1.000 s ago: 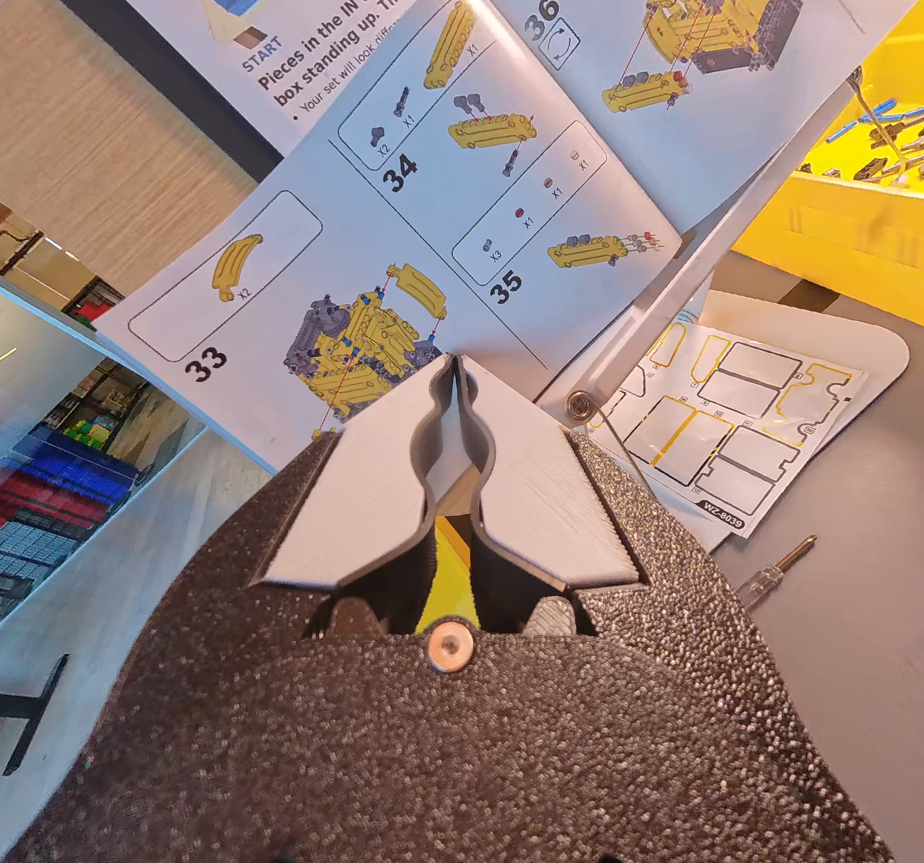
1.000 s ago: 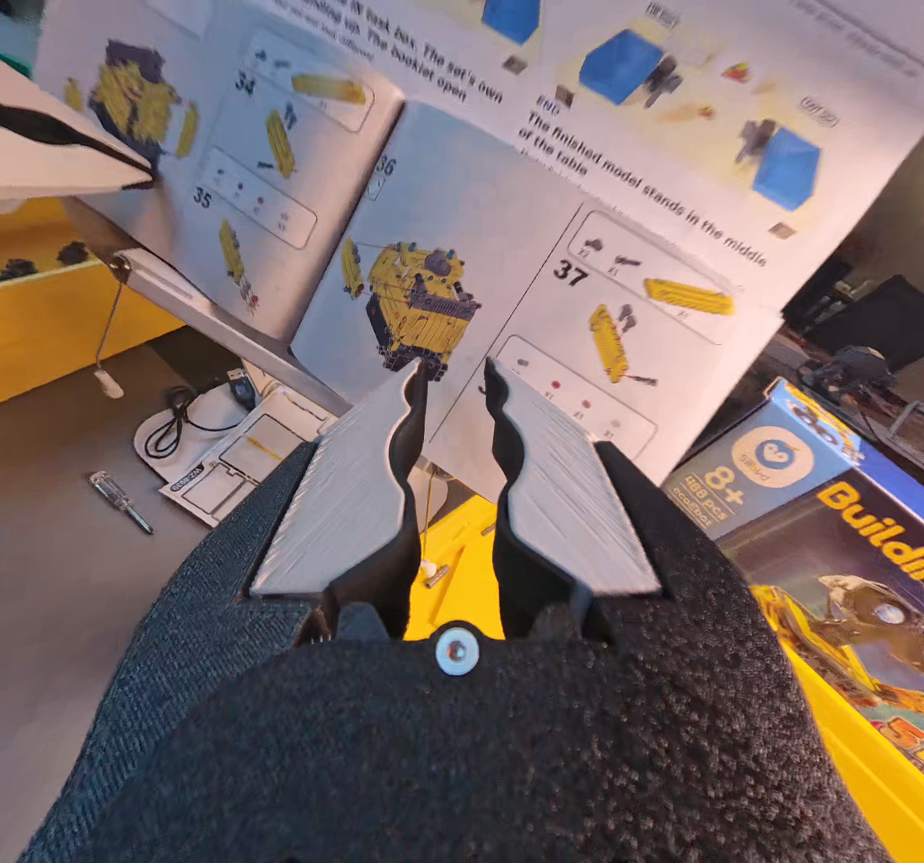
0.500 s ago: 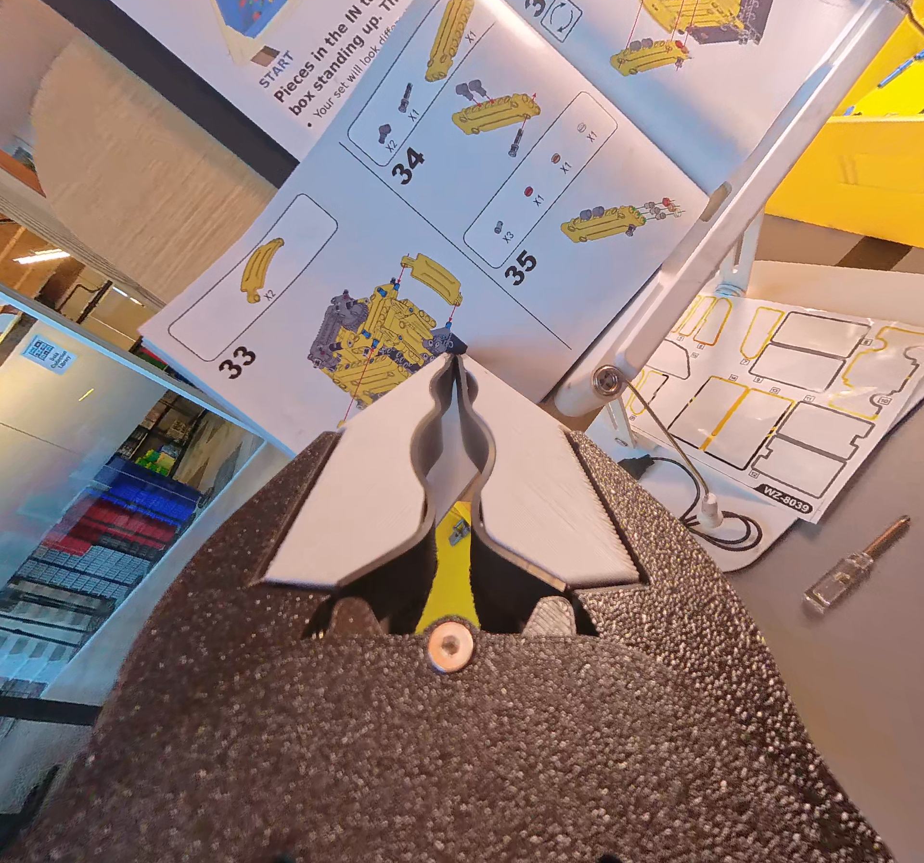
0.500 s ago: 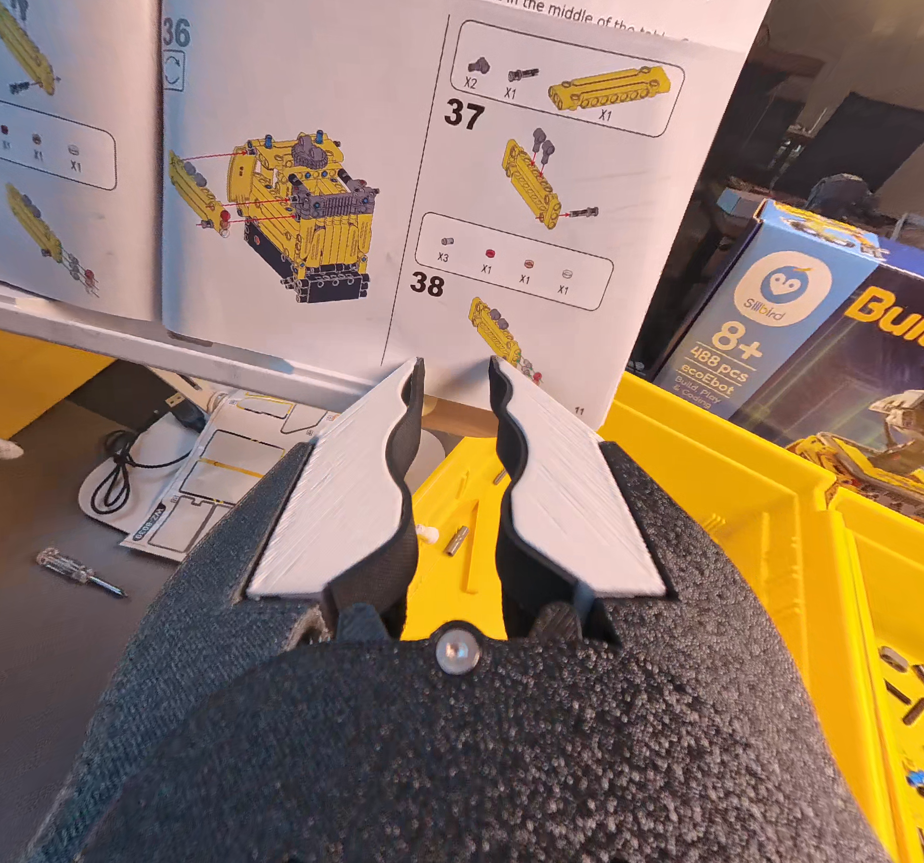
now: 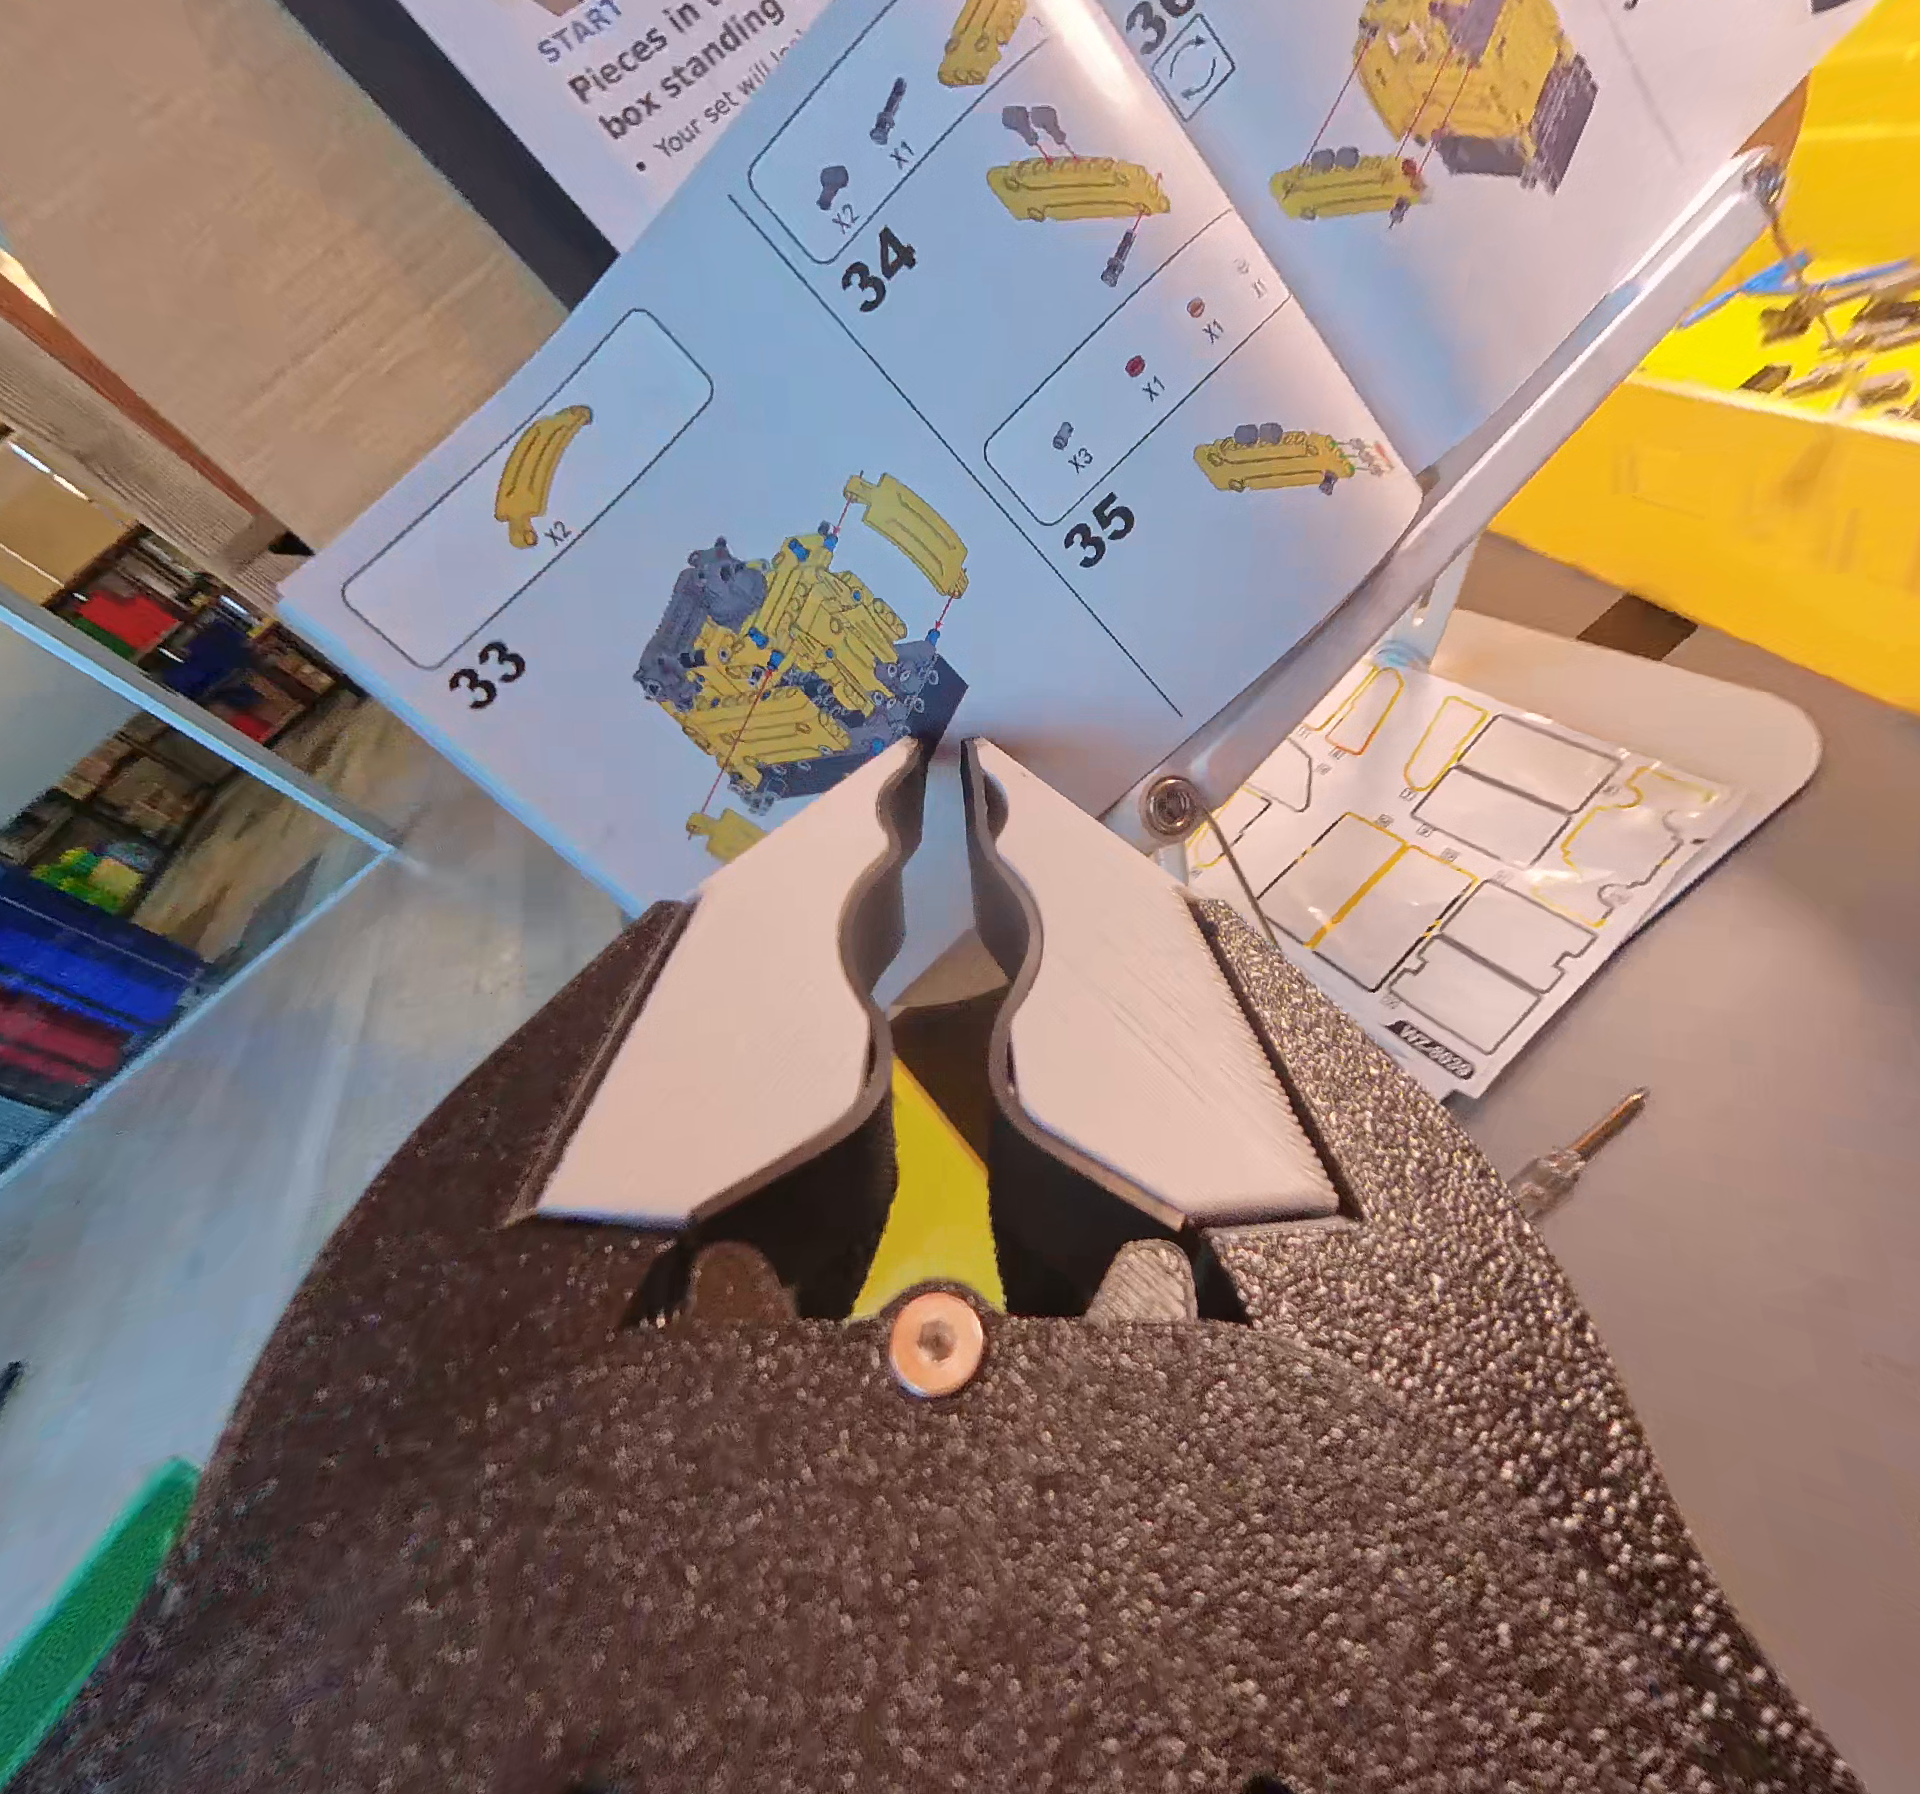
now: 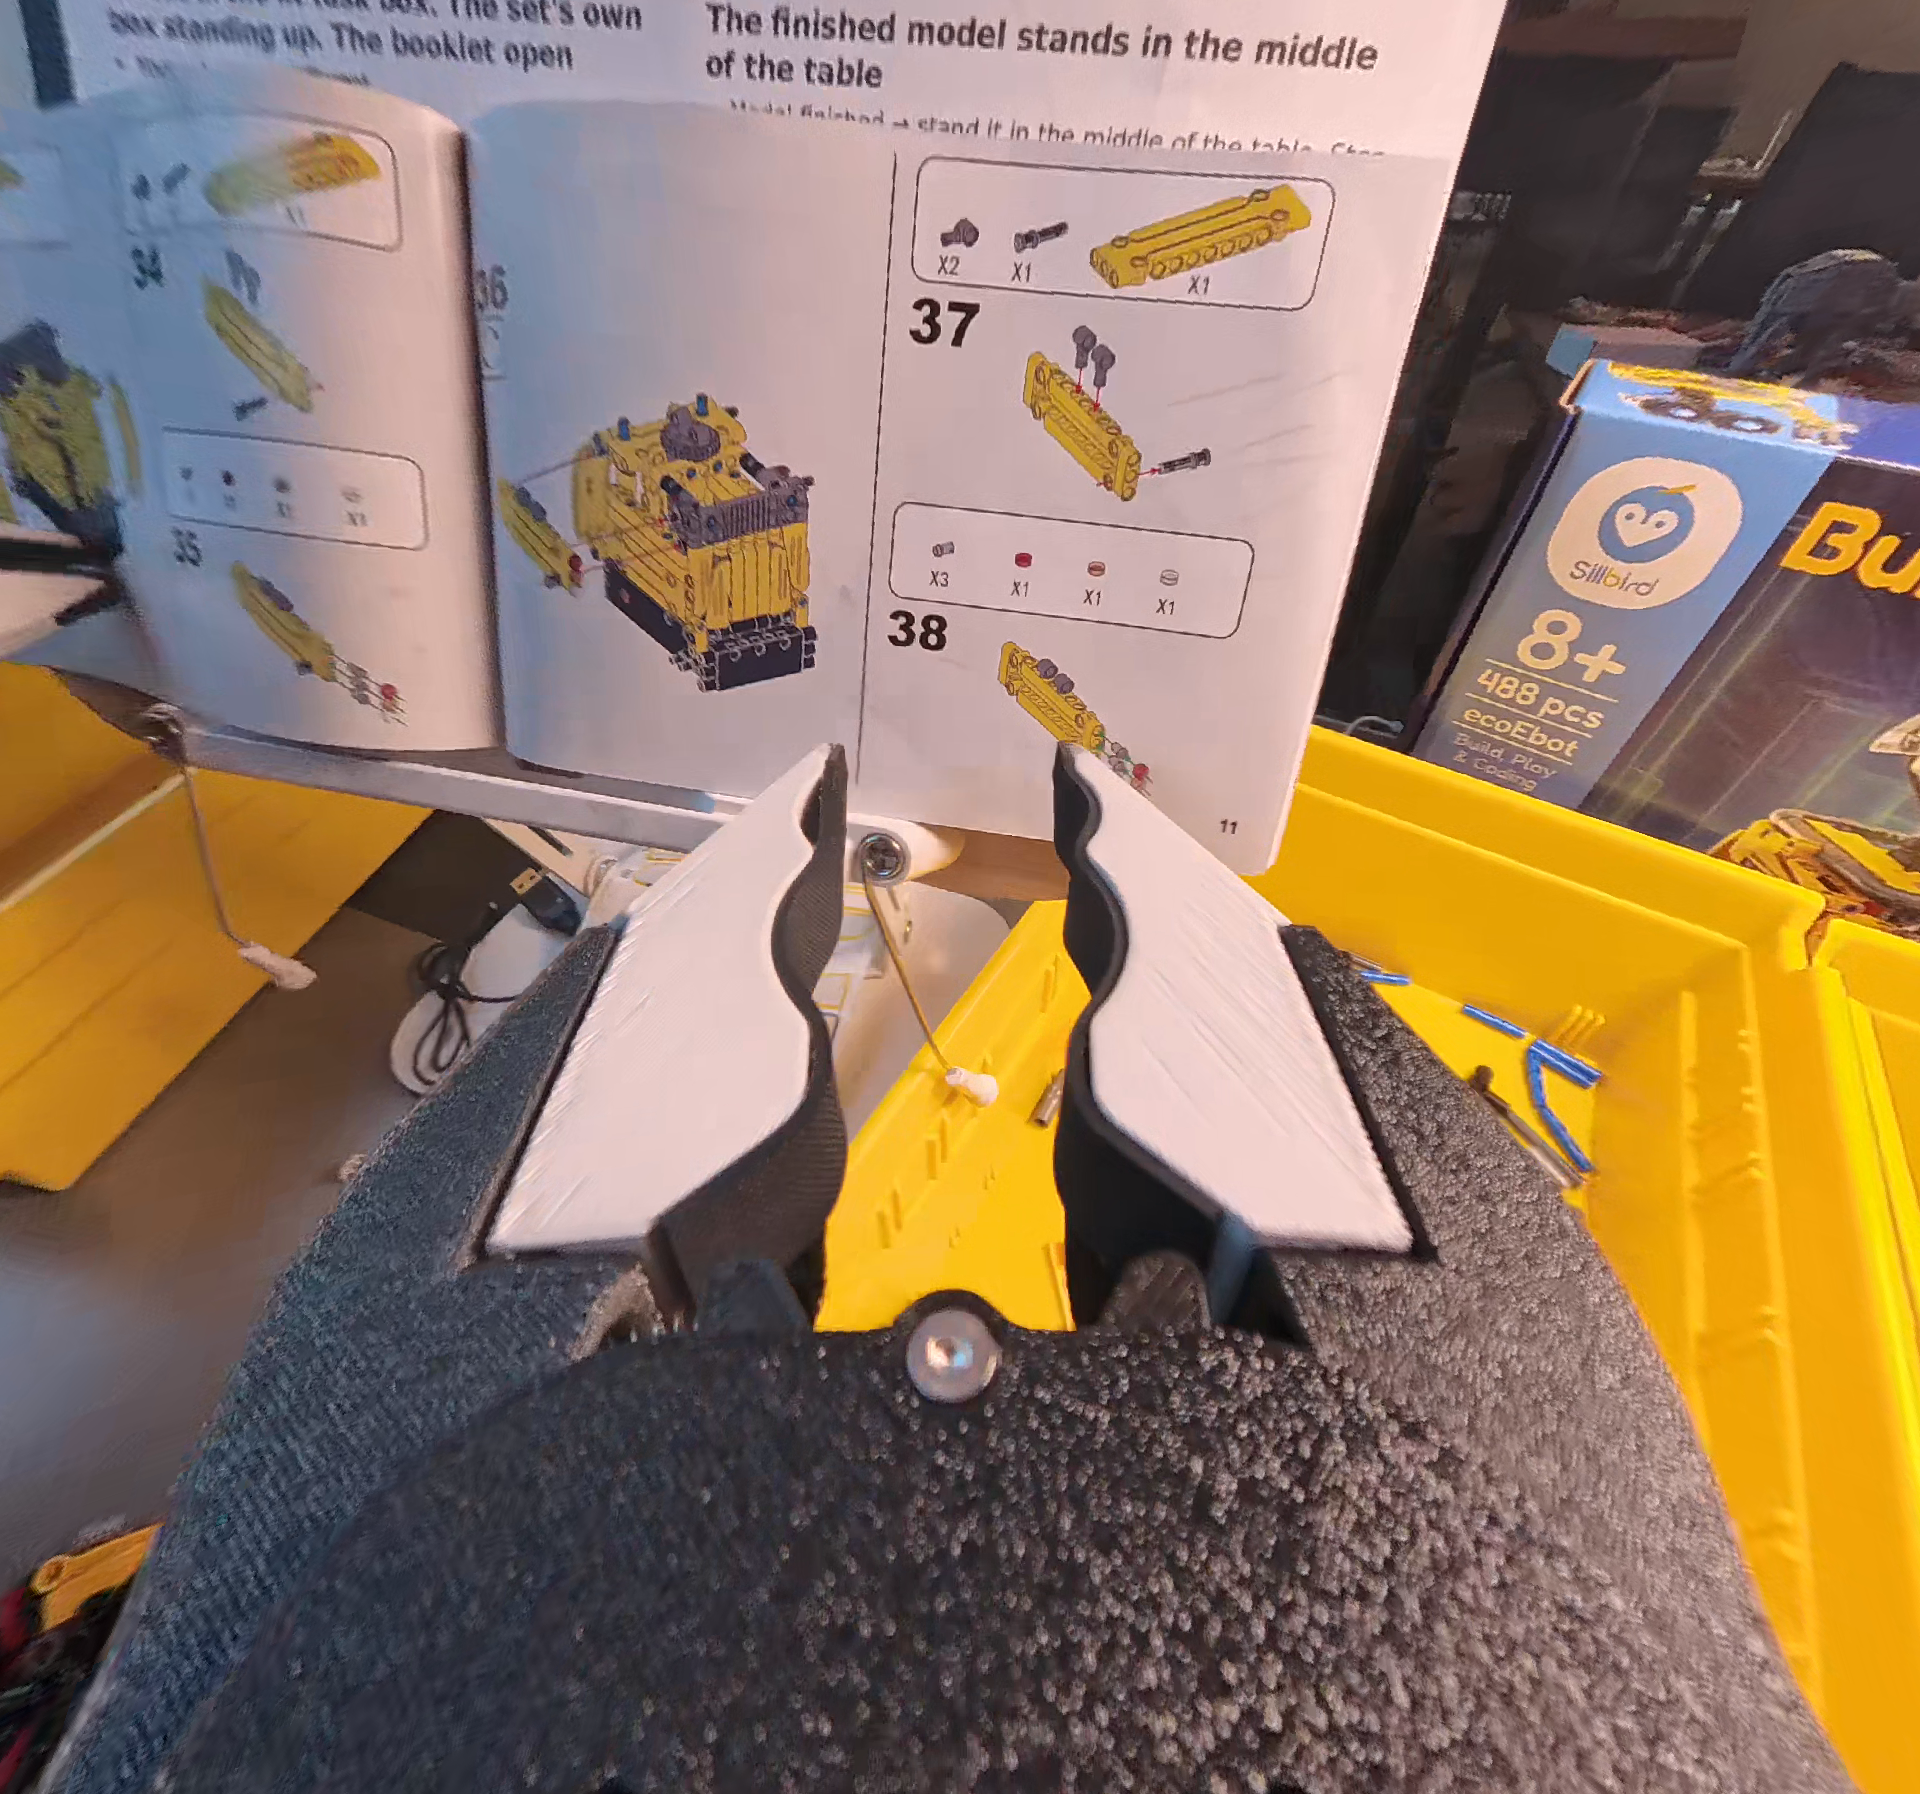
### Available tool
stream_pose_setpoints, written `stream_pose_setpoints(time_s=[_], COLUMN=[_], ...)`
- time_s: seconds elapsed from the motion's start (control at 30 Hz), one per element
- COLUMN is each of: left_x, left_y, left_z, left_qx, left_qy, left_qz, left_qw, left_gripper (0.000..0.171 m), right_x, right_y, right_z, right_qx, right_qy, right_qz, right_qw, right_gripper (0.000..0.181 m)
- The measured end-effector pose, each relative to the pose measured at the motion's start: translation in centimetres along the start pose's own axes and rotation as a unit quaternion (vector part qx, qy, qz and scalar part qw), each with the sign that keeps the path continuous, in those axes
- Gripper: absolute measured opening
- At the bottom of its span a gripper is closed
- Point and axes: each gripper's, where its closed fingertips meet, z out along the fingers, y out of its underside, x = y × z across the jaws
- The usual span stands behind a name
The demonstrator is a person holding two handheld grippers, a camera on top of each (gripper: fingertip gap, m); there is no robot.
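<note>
My left gripper (image 5: 942, 757) points at the lower edge of an open building-instruction booklet (image 5: 935, 394). Its fingers stand a narrow gap apart with nothing between them. The booklet rests on a metal stand bar (image 5: 1455, 518). My right gripper (image 6: 951, 757) is open and empty. It hovers over a yellow bin (image 6: 1558, 913), in front of the booklet's right page (image 6: 1039, 445). A wire page clip with a white tip (image 6: 971, 1084) and a small grey pin (image 6: 1047, 1095) show between its fingers. The left gripper's finger (image 6: 42, 601) shows at the left edge of the right wrist view.
A sticker sheet (image 5: 1455, 892) and a small screwdriver (image 5: 1569, 1152) lie on the grey table. Another yellow bin (image 6: 125, 913) stands at the left, with a white base and black cable (image 6: 447, 996) beside it. A toy set box (image 6: 1662, 653) stands behind the right bin, which holds blue pins (image 6: 1548, 1058). There is about 25 centimetres between the tips of the two grippers. It is some 20 centimetres from my left tips to the small screwdriver (image 5: 1569, 1152).
My right gripper's fingers have spread wider and it has settled facing the booklet's right page. My left gripper's tips, touching before, now stand slightly apart; its view has shifted a little.
</note>
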Motion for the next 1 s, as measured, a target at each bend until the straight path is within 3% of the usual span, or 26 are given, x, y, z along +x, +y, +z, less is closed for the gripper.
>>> stream_pose_setpoints(time_s=[0.33,0.63,1.0], left_x=[1.7,5.3,12.0], left_y=[-0.4,-1.0,1.4], left_z=[-2.4,-6.0,-10.7], left_qx=[0.043,0.087,0.087], left_qy=[0.014,0.055,0.153], left_qz=[-0.076,-0.135,-0.224], left_qw=[0.996,0.986,0.959], left_gripper=[0.010,0.014,0.023], right_x=[-3.7,-7.2,-9.2], right_y=[-2.0,1.7,4.7], right_z=[-5.9,-11.4,-18.3], right_qx=[0.059,0.058,0.059], right_qy=[-0.053,-0.108,-0.128], right_qz=[0.028,0.034,-0.016], right_qw=[0.996,0.992,0.990], right_gripper=[0.043,0.042,0.042])
